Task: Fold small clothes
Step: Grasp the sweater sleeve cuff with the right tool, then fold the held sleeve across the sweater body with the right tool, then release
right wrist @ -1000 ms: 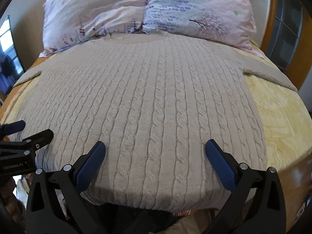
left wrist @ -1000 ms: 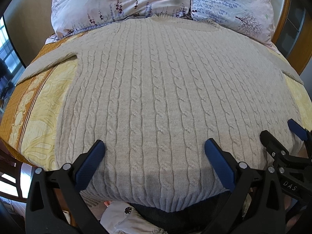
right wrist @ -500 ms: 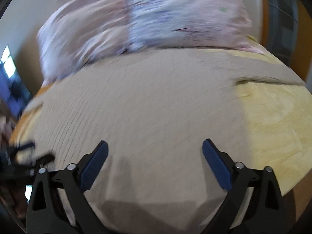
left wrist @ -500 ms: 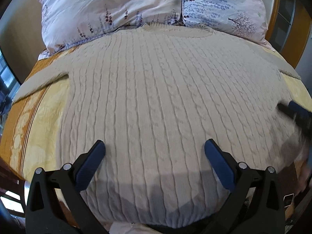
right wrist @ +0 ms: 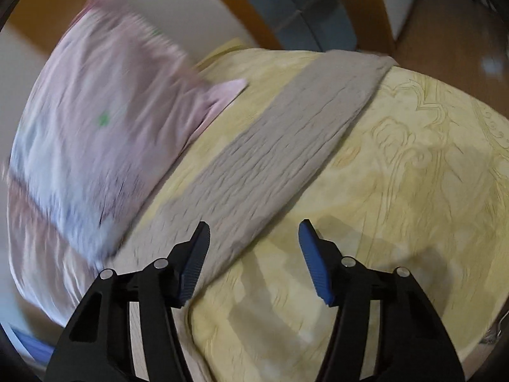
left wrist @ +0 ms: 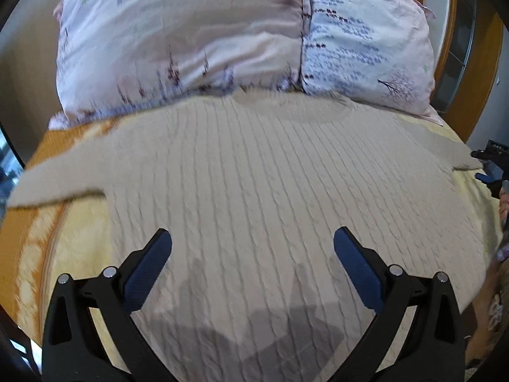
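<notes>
Sweater, beige cable knit, lies flat on the bed with its collar at the head edge, touching the pillows, and its hem toward the foot edge. One sleeve stretches across the yellow cover toward the bed's side edge. The left hand-held gripper hovers over the sweater's lower body, jaws wide apart and gripping nothing. The right hand-held gripper is above that sleeve near the shoulder; its jaws are closing, one finger over the sleeve's edge, the other over the cover, nothing pinched.
</notes>
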The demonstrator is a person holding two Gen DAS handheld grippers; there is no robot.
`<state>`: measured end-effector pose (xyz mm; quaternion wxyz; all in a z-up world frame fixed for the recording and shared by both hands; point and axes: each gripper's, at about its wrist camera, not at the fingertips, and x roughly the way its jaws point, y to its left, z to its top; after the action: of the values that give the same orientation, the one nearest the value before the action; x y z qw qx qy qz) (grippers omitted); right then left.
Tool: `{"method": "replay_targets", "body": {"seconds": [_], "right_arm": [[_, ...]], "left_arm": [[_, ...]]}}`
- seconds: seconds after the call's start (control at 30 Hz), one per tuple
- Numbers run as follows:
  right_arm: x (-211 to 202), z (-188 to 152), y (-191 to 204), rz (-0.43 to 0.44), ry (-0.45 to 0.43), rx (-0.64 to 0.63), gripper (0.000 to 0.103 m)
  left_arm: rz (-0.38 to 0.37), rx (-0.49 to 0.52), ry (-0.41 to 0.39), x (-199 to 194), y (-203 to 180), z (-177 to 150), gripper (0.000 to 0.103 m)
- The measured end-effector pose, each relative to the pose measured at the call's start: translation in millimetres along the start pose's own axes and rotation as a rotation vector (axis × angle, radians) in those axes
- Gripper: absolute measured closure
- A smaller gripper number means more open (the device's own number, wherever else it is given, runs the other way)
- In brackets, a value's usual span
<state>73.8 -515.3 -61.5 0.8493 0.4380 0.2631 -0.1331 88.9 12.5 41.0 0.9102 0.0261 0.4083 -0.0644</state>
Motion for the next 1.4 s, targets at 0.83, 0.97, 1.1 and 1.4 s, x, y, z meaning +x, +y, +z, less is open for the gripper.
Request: {"method": "replay_targets", "body": {"seconds": [0.83, 0.97, 1.1, 1.4], "right_arm": [[8, 42, -15, -0.049, -0.159, 0.064, 0.094], [-14, 38, 29, 0.009, -0.225, -0.084, 0.094], [-33, 16, 87, 0.122, -0.243, -0.243, 0.094], [0, -108, 188, 0.376, 0.033, -0.531, 0.095]], "left_arm": [[-0.111, -0.101, -0.023, 35, 26, 60, 0.002], [-0.151, -0.116, -0.033, 36, 28, 65, 0.002], [-0.211, -0.161, -0.042, 38, 33, 66, 0.002], [-0.318, -0.218, -0.081, 35, 36, 64, 0.002]]}}
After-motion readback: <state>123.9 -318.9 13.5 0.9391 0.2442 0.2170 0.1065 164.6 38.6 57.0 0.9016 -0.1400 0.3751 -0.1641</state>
